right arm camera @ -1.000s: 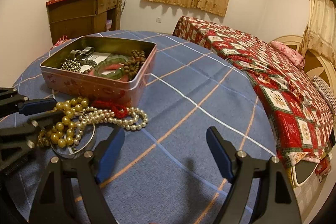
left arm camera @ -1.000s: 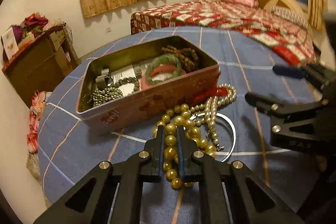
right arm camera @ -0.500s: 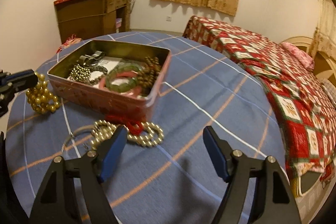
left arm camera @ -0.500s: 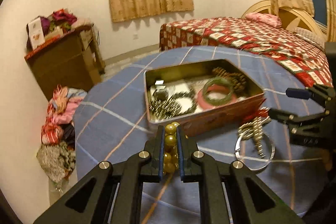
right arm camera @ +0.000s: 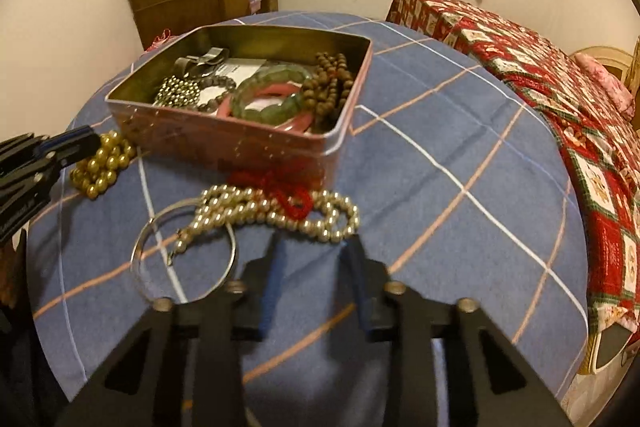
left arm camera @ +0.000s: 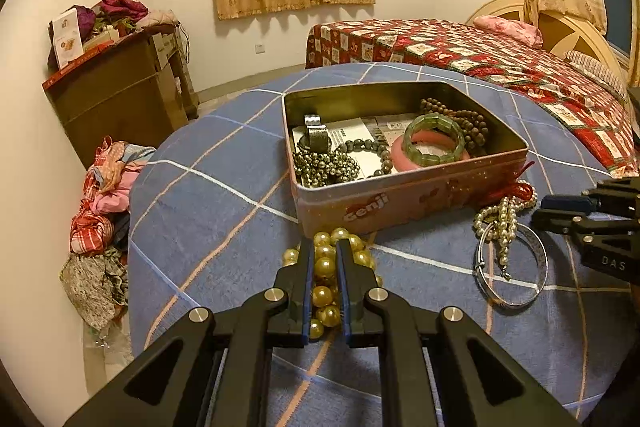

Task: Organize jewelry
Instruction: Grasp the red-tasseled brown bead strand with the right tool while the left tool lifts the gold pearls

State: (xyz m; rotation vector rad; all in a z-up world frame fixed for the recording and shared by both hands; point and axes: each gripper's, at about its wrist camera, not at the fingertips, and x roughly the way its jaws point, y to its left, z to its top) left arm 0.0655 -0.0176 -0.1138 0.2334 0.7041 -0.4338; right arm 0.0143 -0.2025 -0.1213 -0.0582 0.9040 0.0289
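The light I get is warm, yellow and a bit dim. My right tongs (right arm camera: 316,247) look smeared and blurry up close. Both views bend round at the edges, with black corners. The silver bangle (left arm camera: 510,267) shines a little.

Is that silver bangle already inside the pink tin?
No, the silver bangle lies flat on the blue cloth in front of the pink tin, with the pearl necklace draped over it.
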